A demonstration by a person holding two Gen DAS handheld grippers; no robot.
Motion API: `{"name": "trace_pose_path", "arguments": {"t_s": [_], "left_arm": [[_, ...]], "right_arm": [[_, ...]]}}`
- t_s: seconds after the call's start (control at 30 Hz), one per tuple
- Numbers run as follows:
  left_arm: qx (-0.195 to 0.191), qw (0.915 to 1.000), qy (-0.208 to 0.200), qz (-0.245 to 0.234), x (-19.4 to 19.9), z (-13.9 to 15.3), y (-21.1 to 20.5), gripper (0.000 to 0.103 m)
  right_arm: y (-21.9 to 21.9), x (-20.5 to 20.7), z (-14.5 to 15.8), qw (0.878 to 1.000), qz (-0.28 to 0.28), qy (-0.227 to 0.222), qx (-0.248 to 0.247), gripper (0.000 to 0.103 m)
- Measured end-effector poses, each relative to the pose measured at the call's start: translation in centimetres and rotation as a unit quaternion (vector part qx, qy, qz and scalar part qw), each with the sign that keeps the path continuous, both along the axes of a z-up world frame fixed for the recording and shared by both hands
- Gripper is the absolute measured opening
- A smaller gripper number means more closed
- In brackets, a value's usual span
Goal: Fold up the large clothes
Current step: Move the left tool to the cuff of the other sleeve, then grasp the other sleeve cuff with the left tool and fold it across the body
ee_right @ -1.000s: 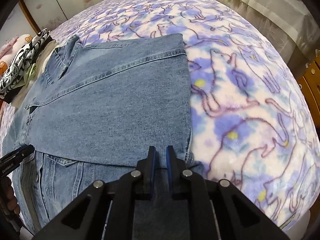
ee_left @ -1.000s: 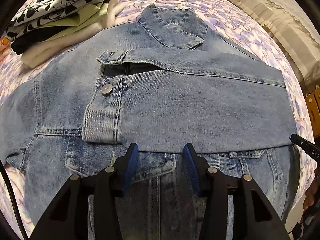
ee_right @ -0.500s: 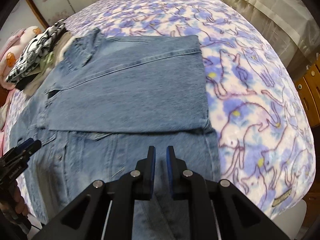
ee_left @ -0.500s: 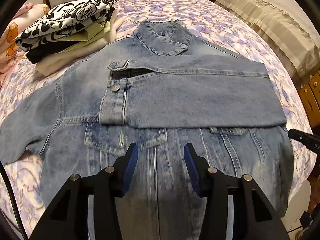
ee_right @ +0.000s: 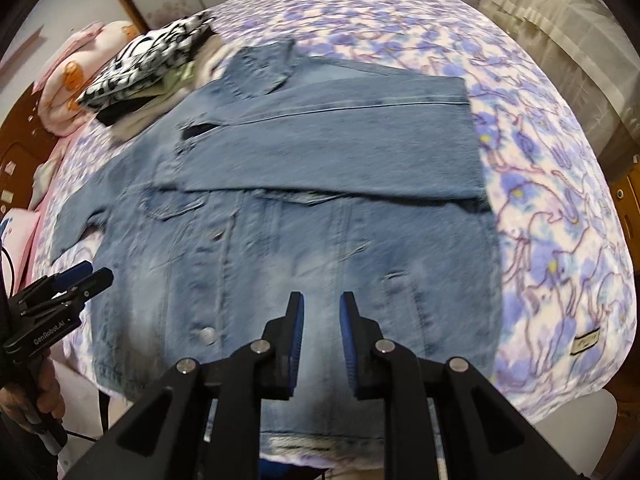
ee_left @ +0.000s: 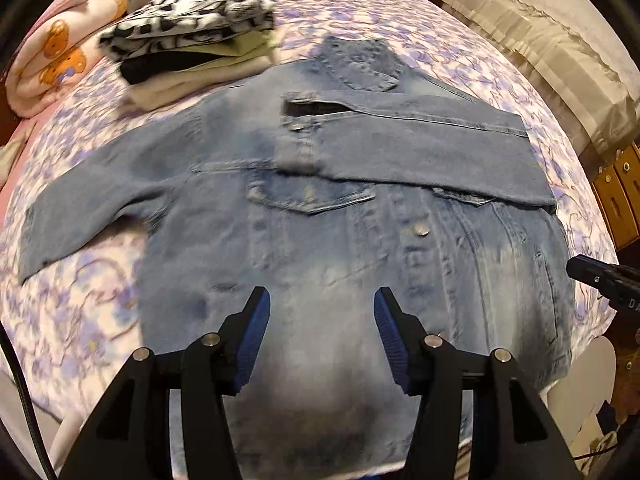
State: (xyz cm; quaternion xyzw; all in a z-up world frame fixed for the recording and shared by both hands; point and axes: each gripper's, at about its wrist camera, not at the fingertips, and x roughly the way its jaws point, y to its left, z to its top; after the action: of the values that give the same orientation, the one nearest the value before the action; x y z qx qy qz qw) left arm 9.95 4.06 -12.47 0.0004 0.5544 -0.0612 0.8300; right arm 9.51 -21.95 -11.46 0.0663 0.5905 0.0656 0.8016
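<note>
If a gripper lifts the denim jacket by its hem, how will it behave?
The jacket probably droops rather than staying flat: it lies limp on the bed. Its folded sleeve may slide off. Thick denim suggests some weight.

Home bedroom — bed [ee_left: 420,36] with printed blanket, folded clothes [ee_left: 192,40]

Before you stands a bed [ee_left: 400,20] covered by a blanket [ee_right: 560,240] printed with purple and blue cat outlines on a pale ground. A denim jacket [ee_left: 320,240] lies flat on it, front side up, collar toward the far end; one sleeve is folded across the chest, the other stretches out over the blanket on the left. Just beyond the jacket's left shoulder you see a stack of folded clothes [ee_left: 188,40], topped by a black-and-white patterned piece. A rolled pink blanket with bear prints [ee_left: 52,52] rests at the far left corner.
</note>
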Motion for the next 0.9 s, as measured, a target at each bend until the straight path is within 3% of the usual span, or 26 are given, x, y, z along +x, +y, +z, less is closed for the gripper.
{"name": "trace_pose_path", "arguments": {"t_s": [0.3, 0.5, 0.7, 0.8, 0.9], "left_arm": [[-0.042, 0.9958, 0.000, 0.081, -3.0, 1.5, 11.7, 0.058], [-0.096, 0.9833, 0.027, 0.152, -3.5, 0.4, 21.1, 0.058], [-0.163, 0.9601, 0.034, 0.224, -2.3, -1.1, 29.7, 0.058], [-0.191, 0.9405, 0.037, 0.279, -0.7, -2.7, 33.8, 0.058], [-0.220, 0.9151, 0.044, 0.335, 1.1, -4.8, 37.9, 0.058]], "right_arm": [[8.7, -0.9, 0.9, 0.999, 0.048, -0.015, -0.002, 0.018], [16.0, -0.5, 2.8, 0.994, 0.094, -0.053, -0.006, 0.018], [21.8, 1.0, 4.4, 0.989, 0.121, -0.084, 0.006, 0.018], [24.9, 2.1, 4.3, 0.988, 0.133, -0.081, 0.017, 0.018], [27.3, 2.6, 4.0, 0.986, 0.147, -0.079, 0.020, 0.018]]}}
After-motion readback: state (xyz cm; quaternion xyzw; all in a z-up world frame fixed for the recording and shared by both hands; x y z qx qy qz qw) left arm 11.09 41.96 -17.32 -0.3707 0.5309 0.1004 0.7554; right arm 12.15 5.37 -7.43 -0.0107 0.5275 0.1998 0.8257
